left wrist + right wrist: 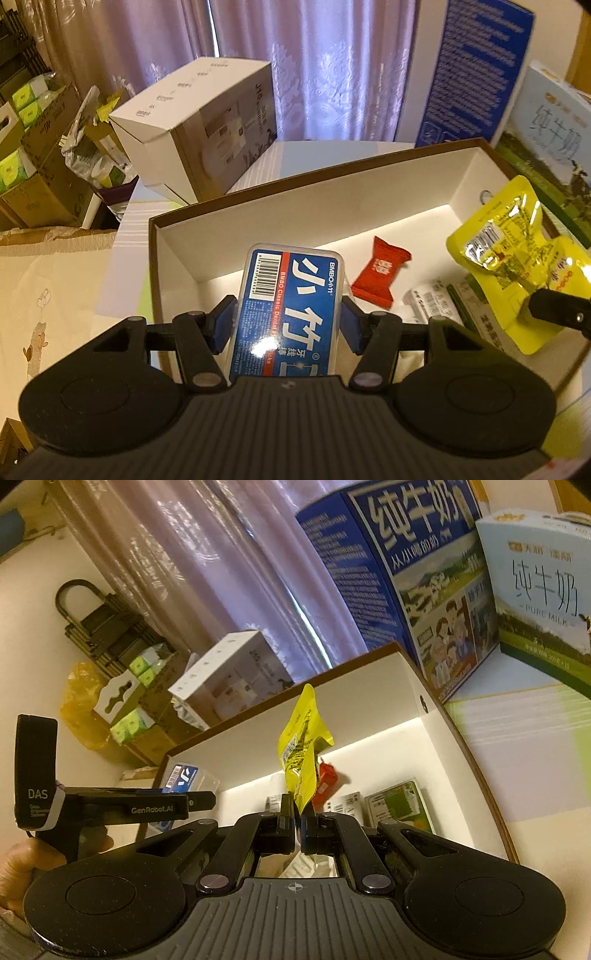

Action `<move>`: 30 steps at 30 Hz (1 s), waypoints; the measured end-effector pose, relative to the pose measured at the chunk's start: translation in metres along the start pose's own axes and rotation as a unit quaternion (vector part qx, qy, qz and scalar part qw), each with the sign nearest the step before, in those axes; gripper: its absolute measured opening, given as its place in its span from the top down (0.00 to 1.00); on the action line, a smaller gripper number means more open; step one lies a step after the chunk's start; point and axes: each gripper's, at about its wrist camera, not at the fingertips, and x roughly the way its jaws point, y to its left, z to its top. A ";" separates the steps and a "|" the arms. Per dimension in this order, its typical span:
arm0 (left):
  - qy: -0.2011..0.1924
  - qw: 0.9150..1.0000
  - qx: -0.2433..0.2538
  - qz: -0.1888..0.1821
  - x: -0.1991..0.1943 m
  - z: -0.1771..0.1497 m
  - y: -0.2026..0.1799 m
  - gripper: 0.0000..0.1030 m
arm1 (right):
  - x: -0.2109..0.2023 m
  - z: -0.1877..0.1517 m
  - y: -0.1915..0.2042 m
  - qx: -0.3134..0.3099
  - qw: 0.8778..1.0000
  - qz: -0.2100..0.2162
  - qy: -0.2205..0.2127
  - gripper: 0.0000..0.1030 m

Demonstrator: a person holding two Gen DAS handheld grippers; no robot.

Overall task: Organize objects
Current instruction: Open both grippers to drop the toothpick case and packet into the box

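My left gripper (288, 321) is shut on a blue floss pick box (290, 306) and holds it over the left end of an open white-lined box (314, 195). The floss box also shows in the right wrist view (184, 775), with the left gripper (199, 799) beside it. My right gripper (298, 819) is shut on a yellow snack packet (301, 753), held upright above the box's middle (369, 686). The packet shows at the right in the left wrist view (513, 258). A red candy (380, 277) and small packs (436, 302) lie on the box floor.
Two milk cartons (424, 590) (539, 602) stand behind the box on the right. A white carton (199, 125) sits on the table at the back left. Cardboard boxes with tissue packs (33, 147) stand beyond the table edge at the left.
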 end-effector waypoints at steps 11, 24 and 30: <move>0.009 1.000 0.005 0.007 0.030 0.010 0.000 0.26 | 0.021 0.010 -0.014 0.022 1.000 -0.007 0.009 1.00; -0.003 1.000 0.012 -0.011 0.026 0.012 -0.003 0.24 | 0.033 0.022 -0.023 0.051 0.999 -0.005 0.006 1.00; -0.016 1.000 0.012 -0.011 0.018 0.010 0.001 0.17 | 0.042 0.030 -0.017 0.037 0.999 -0.006 -0.004 0.91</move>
